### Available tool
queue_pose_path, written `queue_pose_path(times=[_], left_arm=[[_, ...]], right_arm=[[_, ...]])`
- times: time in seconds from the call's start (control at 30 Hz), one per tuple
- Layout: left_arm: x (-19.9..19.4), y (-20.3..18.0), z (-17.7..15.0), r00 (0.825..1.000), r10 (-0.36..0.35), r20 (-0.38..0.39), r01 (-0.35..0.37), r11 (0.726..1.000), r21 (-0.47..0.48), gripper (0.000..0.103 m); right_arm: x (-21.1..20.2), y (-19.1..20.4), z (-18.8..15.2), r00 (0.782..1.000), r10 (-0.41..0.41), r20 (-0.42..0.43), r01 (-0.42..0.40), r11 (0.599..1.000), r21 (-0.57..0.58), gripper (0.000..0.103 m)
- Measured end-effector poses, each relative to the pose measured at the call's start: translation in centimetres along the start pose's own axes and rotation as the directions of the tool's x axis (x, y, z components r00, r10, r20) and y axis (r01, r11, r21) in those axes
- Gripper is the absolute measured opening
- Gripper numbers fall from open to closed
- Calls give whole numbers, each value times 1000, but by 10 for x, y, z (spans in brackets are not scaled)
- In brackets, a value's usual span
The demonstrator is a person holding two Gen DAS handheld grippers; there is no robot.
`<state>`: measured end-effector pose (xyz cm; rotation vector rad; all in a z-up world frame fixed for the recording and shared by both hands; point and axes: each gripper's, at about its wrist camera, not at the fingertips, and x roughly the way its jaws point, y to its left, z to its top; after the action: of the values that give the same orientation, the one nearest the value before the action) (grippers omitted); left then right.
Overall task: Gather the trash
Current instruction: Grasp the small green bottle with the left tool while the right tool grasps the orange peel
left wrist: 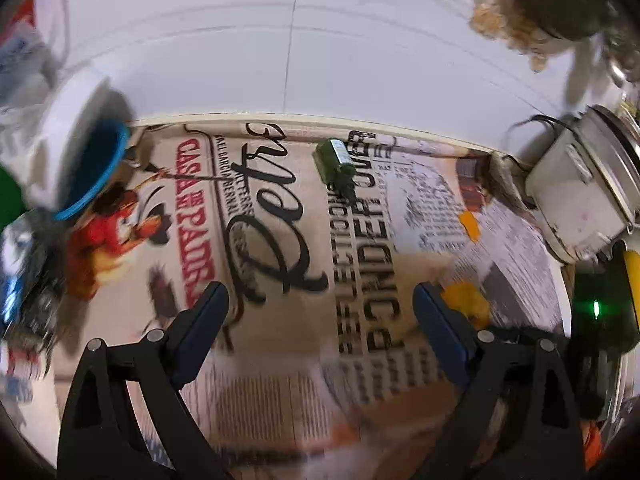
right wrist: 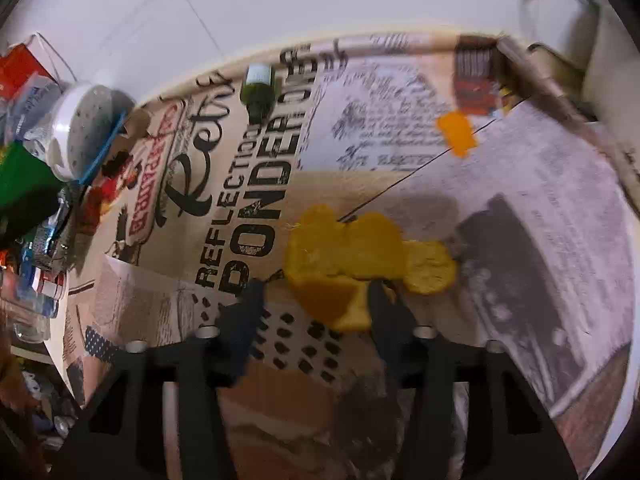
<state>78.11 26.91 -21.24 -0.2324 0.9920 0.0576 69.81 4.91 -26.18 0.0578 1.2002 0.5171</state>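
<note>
Orange peel (right wrist: 344, 260) lies on the newspaper-print tablecloth (right wrist: 540, 208), a big curled piece with a smaller lobe on its right. Right gripper (right wrist: 314, 300) is low over it, jaws parted, near edge of the peel between the two fingers. Right finger (right wrist: 384, 312) looks to be touching the peel; left one sits just beside it. Motion blur there, so can't confirm contact or any real grip. Second, smaller orange scrap (right wrist: 456, 134) lies flat farther back on the cloth, well apart from the big piece.

Left gripper (left wrist: 320, 328) is wide open, nothing between the fingers, hovering over bare print. In the left wrist view the peel (left wrist: 468, 300) shows only partly, behind the right-hand finger; the small scrap (left wrist: 469, 222) is beyond it.

Small green bottle (left wrist: 335, 162) lies on its side near the far edge of the table, cap end pointing toward the cameras, label unreadable.

White tub (left wrist: 76, 148) with a blue rim is at the left edge, tipped so its mouth faces the camera; contents dark, can't tell what's inside. Clutter left of it is blurred and cut off by the lens edge: something green, something red, plastic packaging.

Grey-white appliance (left wrist: 584, 188) with a metal lid rim stands at the right, partly out of frame. Dark device with a green light (left wrist: 596, 308) is below it, mostly cropped.
</note>
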Motion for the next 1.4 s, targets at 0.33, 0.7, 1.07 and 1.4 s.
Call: queue_pose_path(times=[0.33,0.7,1.07,1.4], left_arm=[[106,-4,66,997,-49,-53,48,999,-19,90],[191,-20,112,996,12,-91,-14,1000,-26,63],[153,-37,83,998,3,-64,-1,1000,28,43],[12,-71,-4,997,19,75,-19,1000,3,43]], right_arm=[[1,-1,15,998,-9,55,7,999,39,11],[-50,-43,17,977,-96,190,61,981,182,11],[-84,-70,-2,966,-110,234,52,969,242,10],[-148,-72,-33,953,13,304,-35,997,68,10]])
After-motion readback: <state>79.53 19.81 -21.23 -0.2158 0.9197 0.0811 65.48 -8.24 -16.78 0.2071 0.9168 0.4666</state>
